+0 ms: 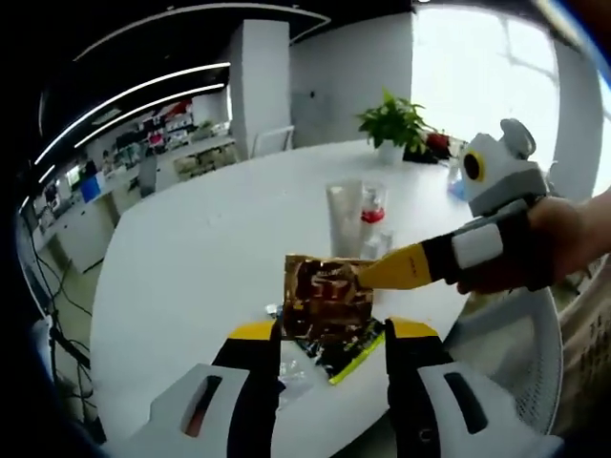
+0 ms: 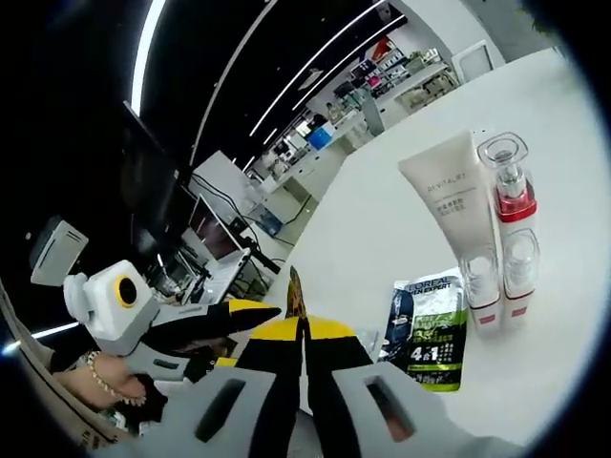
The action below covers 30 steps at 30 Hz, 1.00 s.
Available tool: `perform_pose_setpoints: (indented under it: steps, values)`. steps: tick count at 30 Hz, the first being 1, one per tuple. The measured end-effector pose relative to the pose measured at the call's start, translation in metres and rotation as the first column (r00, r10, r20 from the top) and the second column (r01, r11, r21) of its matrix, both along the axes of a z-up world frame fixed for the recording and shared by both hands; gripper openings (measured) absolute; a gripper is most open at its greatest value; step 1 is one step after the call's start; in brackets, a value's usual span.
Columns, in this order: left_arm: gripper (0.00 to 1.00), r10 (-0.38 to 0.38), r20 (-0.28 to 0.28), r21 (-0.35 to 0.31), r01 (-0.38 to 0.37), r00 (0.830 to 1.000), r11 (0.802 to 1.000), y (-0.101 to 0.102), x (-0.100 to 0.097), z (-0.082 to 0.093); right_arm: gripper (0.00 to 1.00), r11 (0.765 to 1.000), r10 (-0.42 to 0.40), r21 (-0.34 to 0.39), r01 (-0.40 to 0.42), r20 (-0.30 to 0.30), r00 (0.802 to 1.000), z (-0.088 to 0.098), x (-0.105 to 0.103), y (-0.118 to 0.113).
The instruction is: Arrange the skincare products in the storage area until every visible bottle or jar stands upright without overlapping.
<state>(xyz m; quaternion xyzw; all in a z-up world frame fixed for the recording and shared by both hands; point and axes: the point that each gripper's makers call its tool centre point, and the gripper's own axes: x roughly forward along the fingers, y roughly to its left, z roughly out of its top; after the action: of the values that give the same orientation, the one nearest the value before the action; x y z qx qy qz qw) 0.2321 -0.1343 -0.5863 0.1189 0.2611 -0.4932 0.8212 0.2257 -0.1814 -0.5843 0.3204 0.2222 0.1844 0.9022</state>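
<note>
Both tools meet at a gold sachet over the white worktop.
Right tool [image 1: 368, 277], jaws closed, pinches the gold sachet [image 1: 327, 298] at its edge; left tool [image 1: 329, 334] stands open around it. Upright tube [image 2: 451, 191] and bottles [image 2: 509, 196] stand beside a flat green sachet [image 2: 434, 339]; open worktop [image 1: 210, 239] lies beyond.

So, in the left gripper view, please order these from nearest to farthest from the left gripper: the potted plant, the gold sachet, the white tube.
1. Gold sachet: just ahead of the left gripper, between its jaw tips, with the right gripper touching its edge.
2. White tube: behind the sachet, mid-table, beside a red-capped bottle.
3. Potted plant: at the far table edge.
</note>
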Motion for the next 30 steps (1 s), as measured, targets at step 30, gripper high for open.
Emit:
perform_pose_setpoints:
  steps: [30]
  values:
    - [0.14, -0.071, -0.482, -0.371, -0.13, 0.873, 0.92, 0.005, -0.042, 0.011, 0.01, 0.971, 0.208, 0.1, -0.216, 0.088, 0.974, 0.025, -0.035, 0.019]
